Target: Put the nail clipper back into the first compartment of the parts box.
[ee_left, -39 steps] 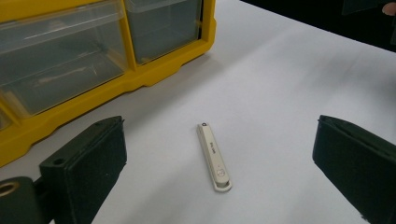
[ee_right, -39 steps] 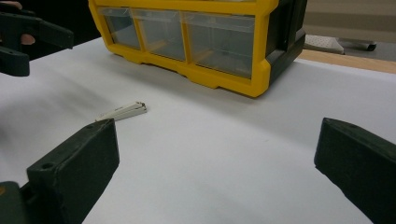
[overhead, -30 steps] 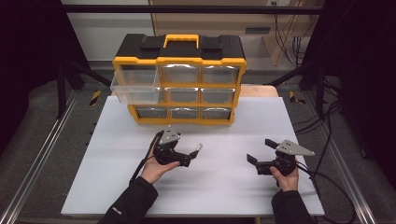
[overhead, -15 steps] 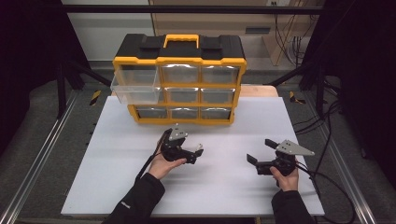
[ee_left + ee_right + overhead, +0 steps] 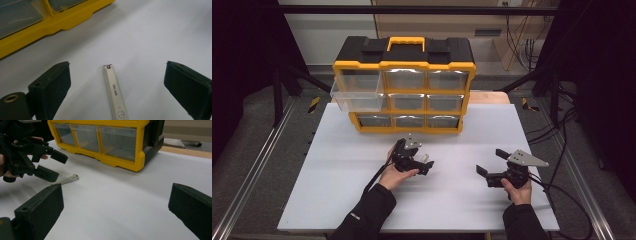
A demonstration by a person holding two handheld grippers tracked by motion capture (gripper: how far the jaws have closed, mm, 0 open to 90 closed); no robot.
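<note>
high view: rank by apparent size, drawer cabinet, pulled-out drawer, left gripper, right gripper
1. Drawer cabinet, largest by far.
2. Pulled-out drawer, clear, sticking out at the cabinet's left.
3. Left gripper and right gripper look about alike; not ranked. They also sit nearer the camera than the cabinet.

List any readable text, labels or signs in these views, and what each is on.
"SHUJIAN", roughly; small and blurred, so the spelling is uncertain: printed along the nail clipper lying on the table.
A small cat-face drawing and a paw mark, no words: near the clipper's lower end in the left gripper view.
Drawer organizer: no readable lettering on it.
</note>
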